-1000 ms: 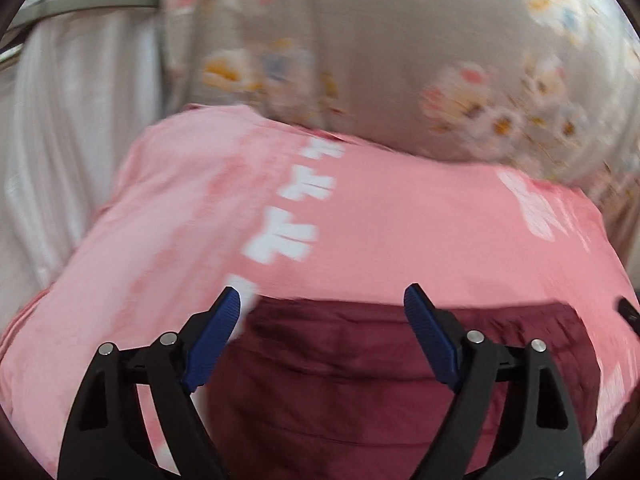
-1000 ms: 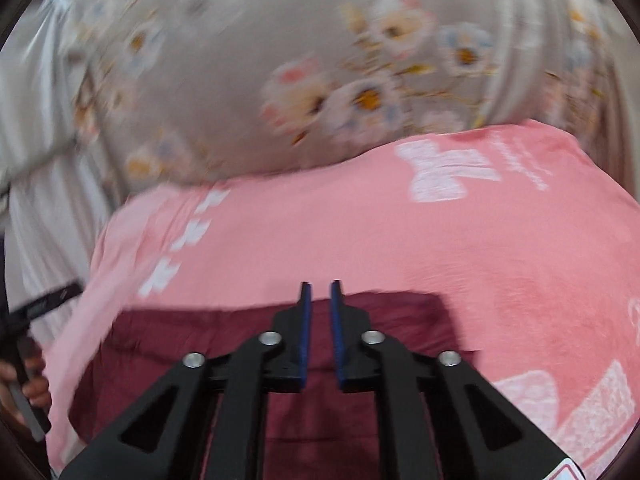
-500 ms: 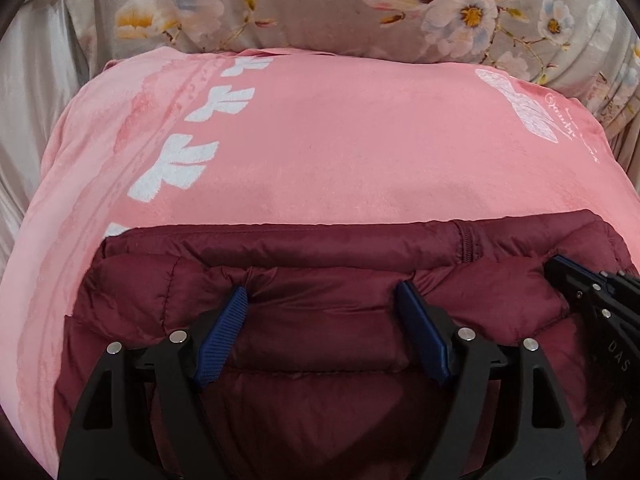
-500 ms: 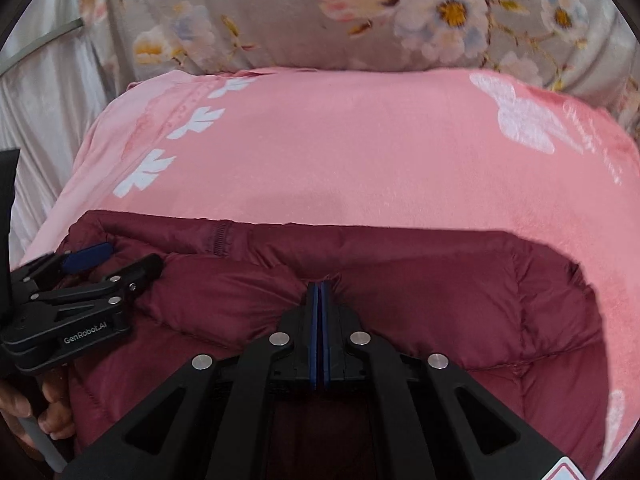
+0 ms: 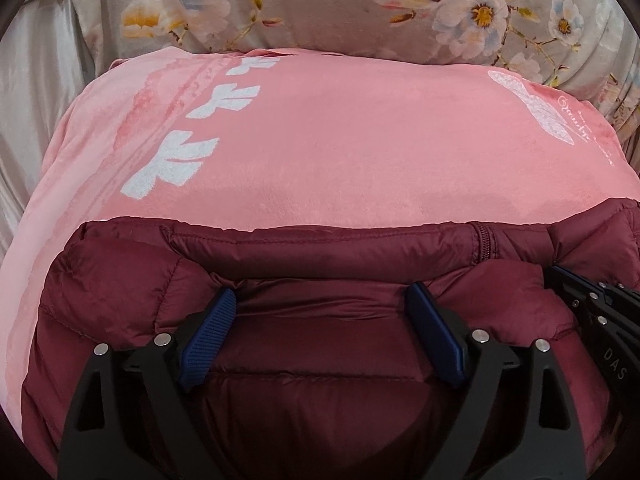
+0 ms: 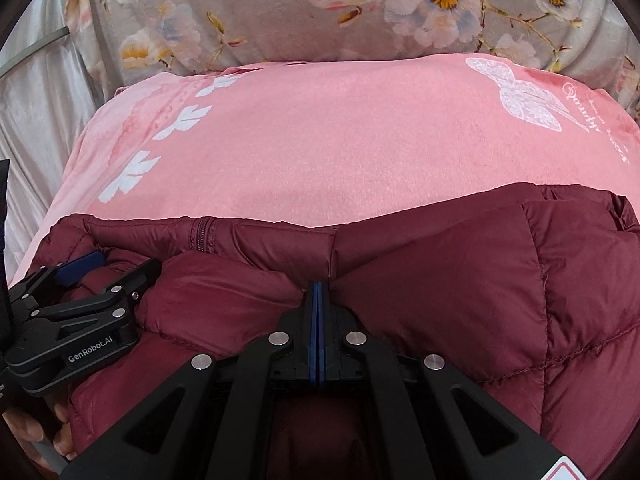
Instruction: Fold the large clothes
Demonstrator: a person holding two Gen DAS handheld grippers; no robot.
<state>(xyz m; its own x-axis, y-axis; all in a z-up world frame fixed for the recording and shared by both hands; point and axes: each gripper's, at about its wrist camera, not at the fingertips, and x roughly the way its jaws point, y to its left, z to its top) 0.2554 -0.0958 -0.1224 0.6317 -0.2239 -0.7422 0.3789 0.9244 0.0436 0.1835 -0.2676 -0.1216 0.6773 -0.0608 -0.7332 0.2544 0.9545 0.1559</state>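
Both grippers have dropped onto the maroon jacket (image 5: 320, 344) — left gripper (image 5: 324, 312) fingers just spreading, right gripper (image 6: 319, 300) fingers pinching fabric.

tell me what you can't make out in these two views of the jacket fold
- Jacket: its lower part is cut off by the bottom edge and hidden behind the gripper frames, in both views.
- Right gripper: shut, but the puffed fabric hides whether cloth is pinched between the pads.
- Left gripper: open, pads pressed into the jacket; its jaws have just been opening.
- Writing on the pink blanket: too small to read.
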